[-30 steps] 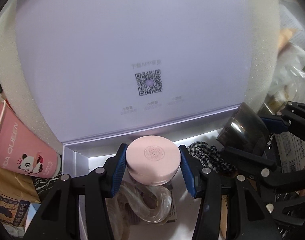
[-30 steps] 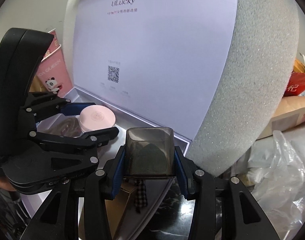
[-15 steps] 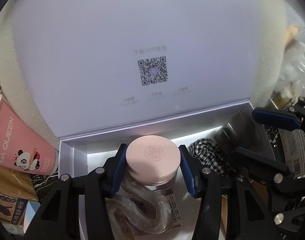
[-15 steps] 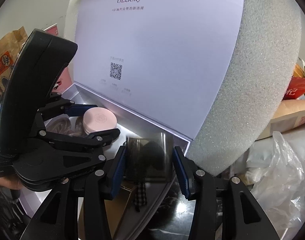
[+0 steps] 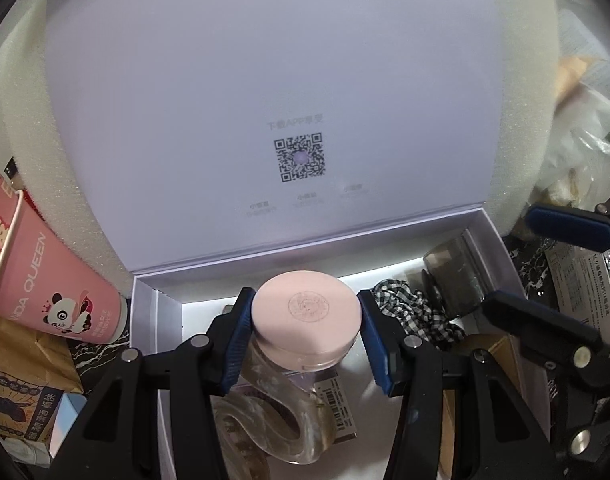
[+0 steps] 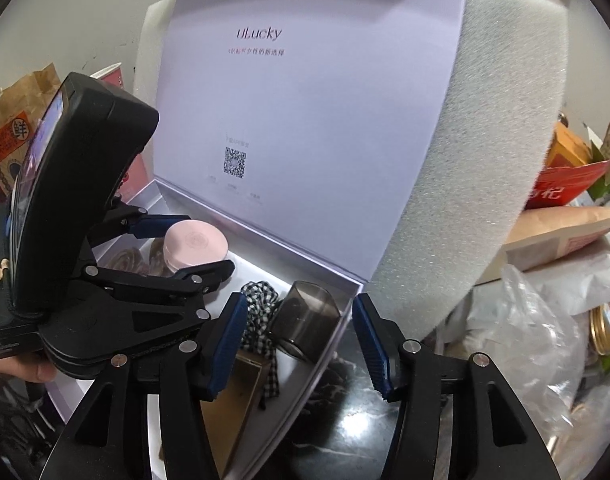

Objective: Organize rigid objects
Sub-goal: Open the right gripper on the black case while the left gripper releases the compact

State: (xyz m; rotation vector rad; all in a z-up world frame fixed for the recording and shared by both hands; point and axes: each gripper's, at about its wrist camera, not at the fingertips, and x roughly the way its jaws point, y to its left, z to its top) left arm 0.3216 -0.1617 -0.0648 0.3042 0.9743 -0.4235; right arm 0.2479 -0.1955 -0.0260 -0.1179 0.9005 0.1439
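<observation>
My left gripper (image 5: 305,338) is shut on a round pink compact (image 5: 307,316) and holds it above the inside of an open white gift box (image 5: 157,308). The compact also shows in the right wrist view (image 6: 195,246). My right gripper (image 6: 301,340) is open and empty, just above a smoky translucent square container (image 6: 307,320) that lies in the box's right end (image 5: 453,276). The left gripper also shows in the right wrist view (image 6: 173,248).
The box lid (image 5: 265,100) stands upright against white foam (image 6: 477,160). Inside lie a checked fabric tie (image 5: 417,312), a clear hair clip (image 5: 277,420) and a brown box (image 6: 233,392). A pink panda cup (image 5: 45,280) stands left; bags and clutter (image 6: 545,320) lie right.
My right gripper opened and let the smoky container drop into the box's right end, then drew back. My left gripper keeps hold of the compact.
</observation>
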